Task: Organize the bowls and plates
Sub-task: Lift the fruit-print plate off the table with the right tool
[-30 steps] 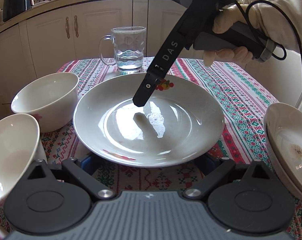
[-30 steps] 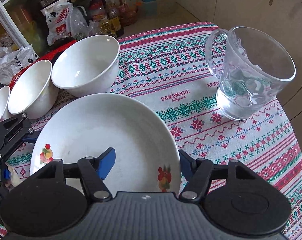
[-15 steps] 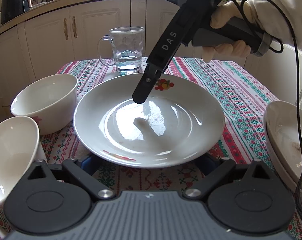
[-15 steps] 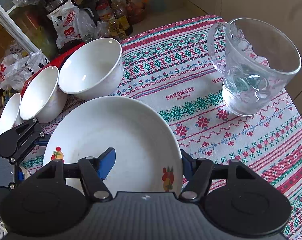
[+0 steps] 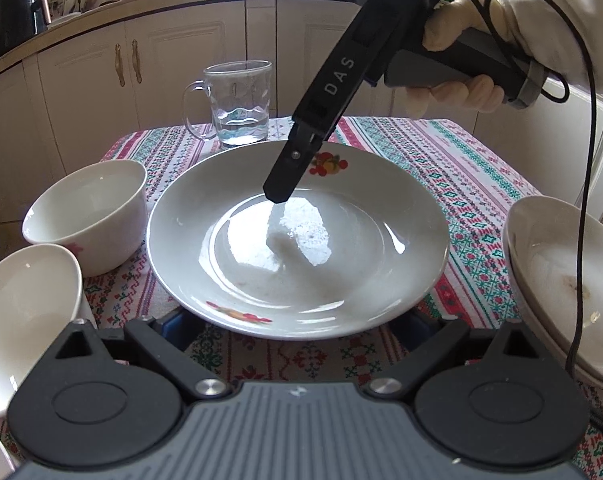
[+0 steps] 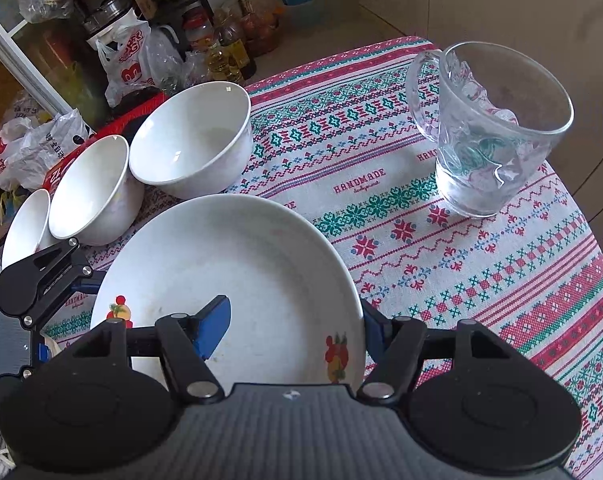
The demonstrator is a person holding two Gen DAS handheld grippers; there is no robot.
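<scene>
The white shallow plate with fruit decals [image 5: 297, 248] lies mid-bench on the patterned cloth [image 5: 461, 184] in the left wrist view; its near rim hides the left gripper's [image 5: 297, 326] fingertips, so I cannot tell whether those wide-set jaws touch it. The right gripper [image 5: 277, 194] hangs over the plate's far half. A white bowl [image 5: 89, 216] sits just left; stacked dishes [image 5: 561, 280] are cut off right.

From the right wrist view, the right gripper's [image 6: 293, 330] jaws straddle the plate's [image 6: 241, 264] rim, spread, one blue pad [image 6: 213, 326] inside, the other mostly hidden outside. The glass mug [image 6: 489, 132] stands well apart, far right, bare cloth between.
</scene>
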